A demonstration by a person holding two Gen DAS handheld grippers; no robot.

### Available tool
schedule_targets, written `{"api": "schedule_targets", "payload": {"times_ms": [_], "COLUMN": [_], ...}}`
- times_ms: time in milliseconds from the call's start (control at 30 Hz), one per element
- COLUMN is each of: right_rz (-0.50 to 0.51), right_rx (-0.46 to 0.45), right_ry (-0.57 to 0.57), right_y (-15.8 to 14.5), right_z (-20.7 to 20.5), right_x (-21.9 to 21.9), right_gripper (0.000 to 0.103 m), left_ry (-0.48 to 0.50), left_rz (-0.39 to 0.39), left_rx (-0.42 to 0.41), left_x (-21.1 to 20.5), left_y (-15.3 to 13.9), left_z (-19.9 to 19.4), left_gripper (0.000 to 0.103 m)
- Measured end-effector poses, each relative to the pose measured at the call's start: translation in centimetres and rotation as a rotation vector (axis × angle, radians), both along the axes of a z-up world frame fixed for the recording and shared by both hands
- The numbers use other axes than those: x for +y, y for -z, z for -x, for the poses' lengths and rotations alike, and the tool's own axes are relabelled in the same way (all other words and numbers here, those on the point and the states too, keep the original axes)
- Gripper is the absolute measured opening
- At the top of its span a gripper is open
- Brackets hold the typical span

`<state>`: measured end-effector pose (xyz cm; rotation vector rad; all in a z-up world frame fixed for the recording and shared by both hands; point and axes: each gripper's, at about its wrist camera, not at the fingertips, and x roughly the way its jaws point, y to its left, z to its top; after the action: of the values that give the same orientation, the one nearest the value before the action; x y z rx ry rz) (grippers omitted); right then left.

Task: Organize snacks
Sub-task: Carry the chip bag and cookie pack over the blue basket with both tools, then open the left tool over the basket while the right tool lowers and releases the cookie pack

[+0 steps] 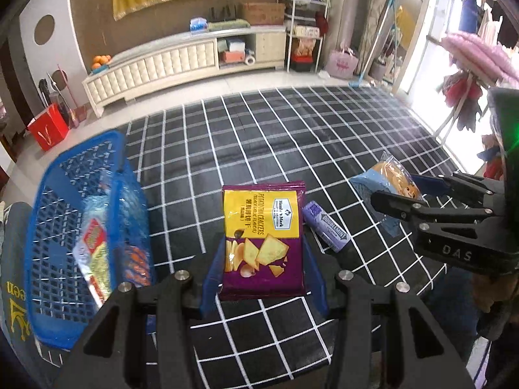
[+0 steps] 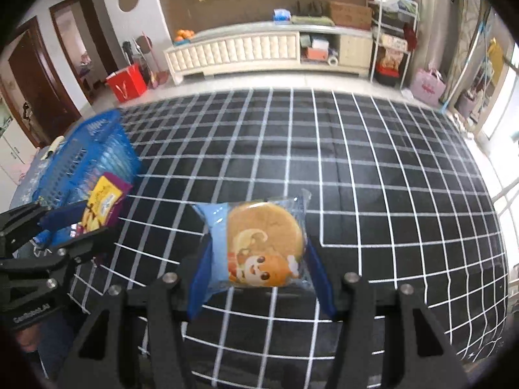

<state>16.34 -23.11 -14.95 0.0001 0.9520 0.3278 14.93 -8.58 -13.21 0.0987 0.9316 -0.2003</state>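
My left gripper (image 1: 264, 275) is shut on a purple and yellow potato crackers packet (image 1: 262, 236), held just above the black grid cloth (image 1: 246, 136). A blue plastic basket (image 1: 45, 243) stands to its left with several snack packets inside. A purple gum pack (image 1: 327, 227) lies on the cloth right of the crackers. My right gripper (image 2: 259, 275) is shut on a blue round-cake packet (image 2: 264, 243). The right wrist view also shows the left gripper (image 2: 74, 227) with the crackers packet (image 2: 103, 201) beside the basket (image 2: 81, 159).
The grid cloth (image 2: 356, 162) stretches wide ahead and to the right. A cream cabinet (image 1: 155, 64) runs along the far wall, with a red bag (image 1: 48, 129) on the floor near its left end. A dark garment with yellow lettering (image 1: 13, 298) lies left of the basket.
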Motion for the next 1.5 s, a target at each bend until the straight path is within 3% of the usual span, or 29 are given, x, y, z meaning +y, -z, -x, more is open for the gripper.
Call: {"api": "schedule_targets", "payload": {"times_ms": [300, 733, 1100, 1300, 1500], "right_rz": [-0.042, -0.078, -0.053, -0.056, -0.055], "right_rx": [-0.070, -0.078, -0.054, -0.036, -0.016], "right_ry": [-0.090, -0.189, -0.274, -0.266, -0.248], "right_y": [-3.0, -3.9, -2.7, -1.8, -1.2], "right_z": [1.4, 1.1, -0.4, -1.4, -1.9], "right_x": [5.6, 13.5, 19.4, 19.7, 18.6], "right_gripper": [0.060, 0.060, 0.060, 0.060, 0.060], "left_ry": [-0.040, -0.150, -0.215, -0.223, -0.190], "left_rz": [0.003, -0.017, 0.019, 0.065, 0.059], "left_rx": [-0.081, -0.084, -0.004, 0.072, 0.117], "left_x": [3.8, 13.2, 18.4, 19.0, 17.8], "left_y": [-3.7, -5.0, -3.1, -1.0, 0.7], "left_z": [3.3, 4.6, 1.6, -0.7, -1.8], "left_gripper": [0.044, 0.044, 0.044, 0.044, 0.047]}}
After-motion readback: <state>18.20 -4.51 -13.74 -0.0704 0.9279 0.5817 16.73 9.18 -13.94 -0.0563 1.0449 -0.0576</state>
